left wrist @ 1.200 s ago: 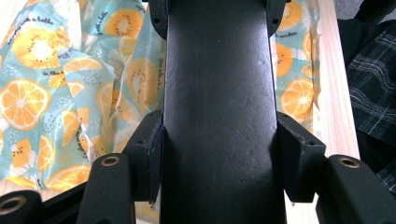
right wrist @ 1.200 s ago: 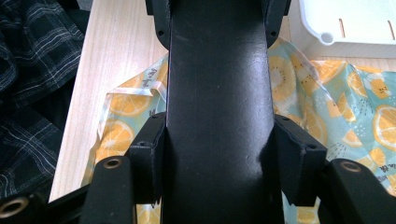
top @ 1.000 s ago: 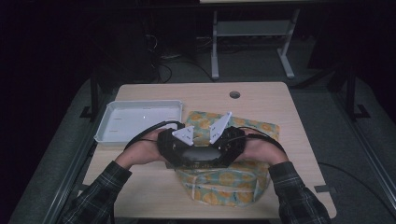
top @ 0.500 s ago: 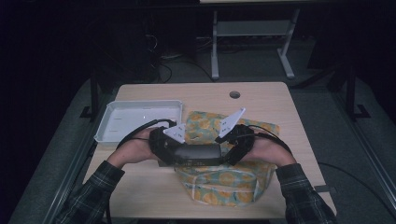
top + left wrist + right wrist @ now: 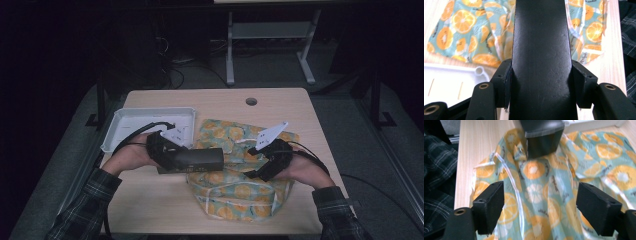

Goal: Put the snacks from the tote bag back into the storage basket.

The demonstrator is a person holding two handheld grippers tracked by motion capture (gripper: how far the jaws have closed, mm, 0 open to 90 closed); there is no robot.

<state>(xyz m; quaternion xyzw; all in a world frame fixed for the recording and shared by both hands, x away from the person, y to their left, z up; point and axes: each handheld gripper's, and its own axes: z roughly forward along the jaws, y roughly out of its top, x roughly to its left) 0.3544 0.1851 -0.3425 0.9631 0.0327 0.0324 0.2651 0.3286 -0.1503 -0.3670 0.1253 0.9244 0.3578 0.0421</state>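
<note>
Black box (image 5: 200, 158), long and flat, clamped between the jaws of the left gripper (image 5: 167, 150), held level just above the orange-print bag (image 5: 235, 185) (fruit slices on teal). Bag lies crumpled on the wooden table (image 5: 280, 102), right of the white tray (image 5: 145, 120). Right gripper (image 5: 265, 160) over the bag, jaws apart, holding nothing.
</note>
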